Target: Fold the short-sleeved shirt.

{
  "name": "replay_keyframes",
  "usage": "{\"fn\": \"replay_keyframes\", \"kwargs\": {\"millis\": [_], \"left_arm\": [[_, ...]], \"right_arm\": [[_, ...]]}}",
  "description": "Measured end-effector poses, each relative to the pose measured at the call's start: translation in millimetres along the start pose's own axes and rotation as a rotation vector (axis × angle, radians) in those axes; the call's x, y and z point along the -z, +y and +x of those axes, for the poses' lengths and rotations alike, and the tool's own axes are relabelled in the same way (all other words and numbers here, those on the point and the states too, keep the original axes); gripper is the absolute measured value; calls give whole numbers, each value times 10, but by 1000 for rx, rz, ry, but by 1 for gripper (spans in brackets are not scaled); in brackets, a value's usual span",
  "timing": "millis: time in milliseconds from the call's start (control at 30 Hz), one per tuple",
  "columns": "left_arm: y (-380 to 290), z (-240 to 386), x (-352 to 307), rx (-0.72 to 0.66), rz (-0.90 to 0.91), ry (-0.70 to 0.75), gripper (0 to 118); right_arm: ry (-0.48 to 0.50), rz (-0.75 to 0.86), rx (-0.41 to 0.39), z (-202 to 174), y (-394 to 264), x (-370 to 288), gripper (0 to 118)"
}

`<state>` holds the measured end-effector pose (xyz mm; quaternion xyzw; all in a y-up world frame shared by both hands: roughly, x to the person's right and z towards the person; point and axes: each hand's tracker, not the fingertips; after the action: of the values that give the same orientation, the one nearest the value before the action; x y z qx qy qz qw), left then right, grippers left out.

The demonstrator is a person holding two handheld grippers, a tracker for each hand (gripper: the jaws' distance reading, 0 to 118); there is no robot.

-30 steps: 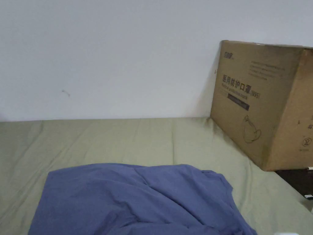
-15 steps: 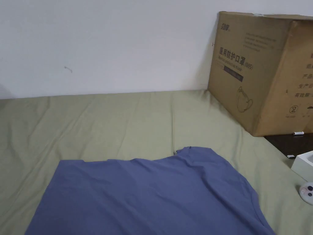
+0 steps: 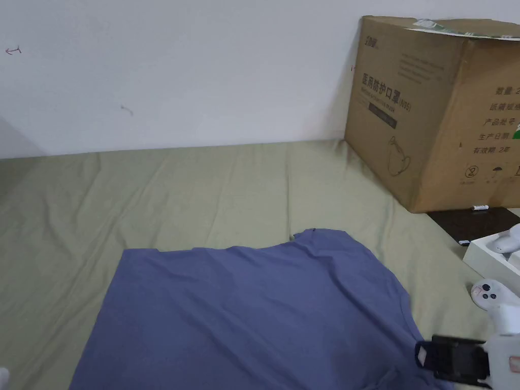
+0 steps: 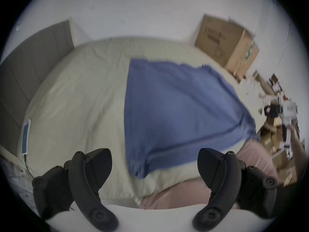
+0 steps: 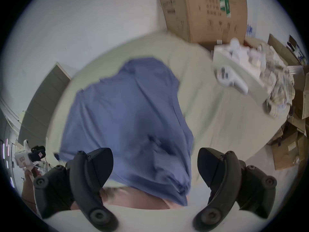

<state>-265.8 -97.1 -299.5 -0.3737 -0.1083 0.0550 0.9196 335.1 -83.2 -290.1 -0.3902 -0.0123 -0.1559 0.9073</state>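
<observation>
A blue short-sleeved shirt (image 3: 254,310) lies spread out on a pale green bed sheet (image 3: 203,193), its near edge hanging over the near side of the bed in the two gripper views. In the head view a sleeve corner pokes out at the shirt's far right edge, and the cloth is mostly flat with light creases. The left gripper (image 4: 154,165) hovers above the near left part of the bed, its jaws spread wide with nothing between them but the sheet and the shirt's near corner well below. The right gripper (image 5: 155,165) hovers over the shirt's near right part, jaws likewise spread apart and gripping nothing; in the head view its black and white body sits at the near right corner, just beside the shirt's right edge. A cardboard box (image 3: 436,111) stands against the white wall (image 3: 177,76) at the far right. A white controller (image 3: 490,294) lies on the sheet near the right edge, beside a white tray (image 3: 482,256).
</observation>
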Motion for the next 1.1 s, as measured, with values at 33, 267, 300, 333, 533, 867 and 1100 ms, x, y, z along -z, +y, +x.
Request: {"fn": "replay_keyframes", "kwargs": {"millis": [33, 267, 300, 333, 533, 867, 1100], "left_arm": [[74, 84, -142, -39, 106, -3, 107], [9, 774, -664, -54, 698, 219, 1], [29, 781, -681, -61, 694, 172, 0], [79, 761, -714, -68, 679, 146, 0], [513, 258, -146, -137, -163, 92, 1], [-284, -289, 926, -160, -361, 147, 107], [-421, -181, 916, -95, -336, 150, 36]], "right_arm": [[27, 108, -2, -109, 37, -151, 104], [-32, 648, -131, -723, -104, -640, 3], [50, 622, -122, -714, -68, -650, 3], [111, 581, -111, -723, -25, -661, 3], [143, 449, -65, -619, -5, -636, 3], [149, 222, -17, -546, -178, -315, 3], [97, 149, -7, -495, -228, -220, 3]]}}
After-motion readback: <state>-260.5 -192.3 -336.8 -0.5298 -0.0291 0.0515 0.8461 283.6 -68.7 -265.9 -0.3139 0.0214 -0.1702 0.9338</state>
